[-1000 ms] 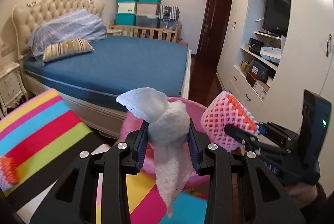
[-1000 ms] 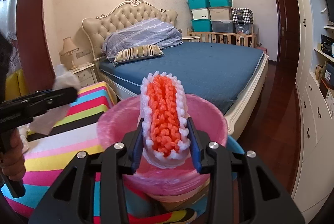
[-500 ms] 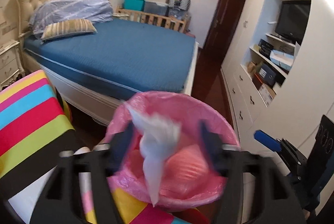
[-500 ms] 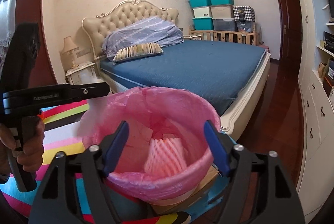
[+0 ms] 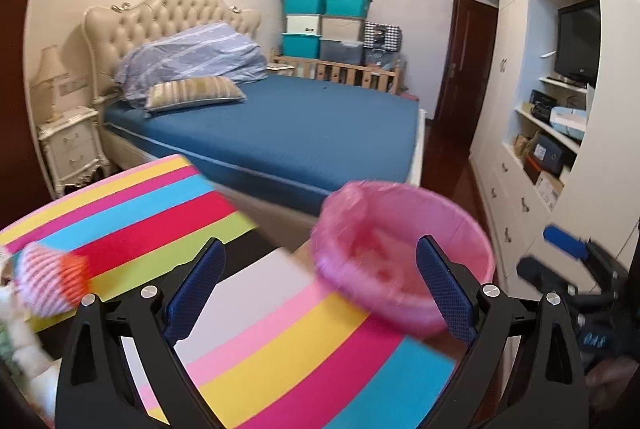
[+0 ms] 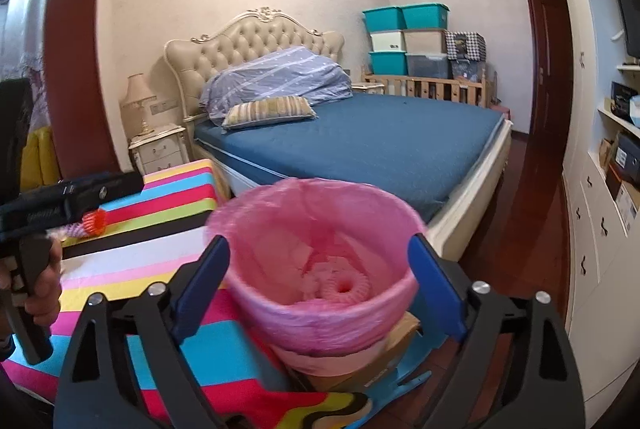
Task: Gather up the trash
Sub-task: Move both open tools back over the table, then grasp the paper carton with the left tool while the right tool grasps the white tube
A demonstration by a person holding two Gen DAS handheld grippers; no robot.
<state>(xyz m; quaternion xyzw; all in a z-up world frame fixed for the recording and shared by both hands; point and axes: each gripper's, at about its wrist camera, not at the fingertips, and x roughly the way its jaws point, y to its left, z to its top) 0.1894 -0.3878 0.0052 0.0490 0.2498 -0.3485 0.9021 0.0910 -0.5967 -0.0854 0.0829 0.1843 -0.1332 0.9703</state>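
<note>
Right gripper opening, empty, above pink bin.

Blue bed with tufted headboard — white wardrobes, dark wood floor.

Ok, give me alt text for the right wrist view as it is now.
The right tongs, opening with nothing between them, frame a pink-lined trash bin holding a pink foam net. To the left, a hand holds the left tongs over a striped cloth where another foam net lies; a blue bed is behind.
</note>
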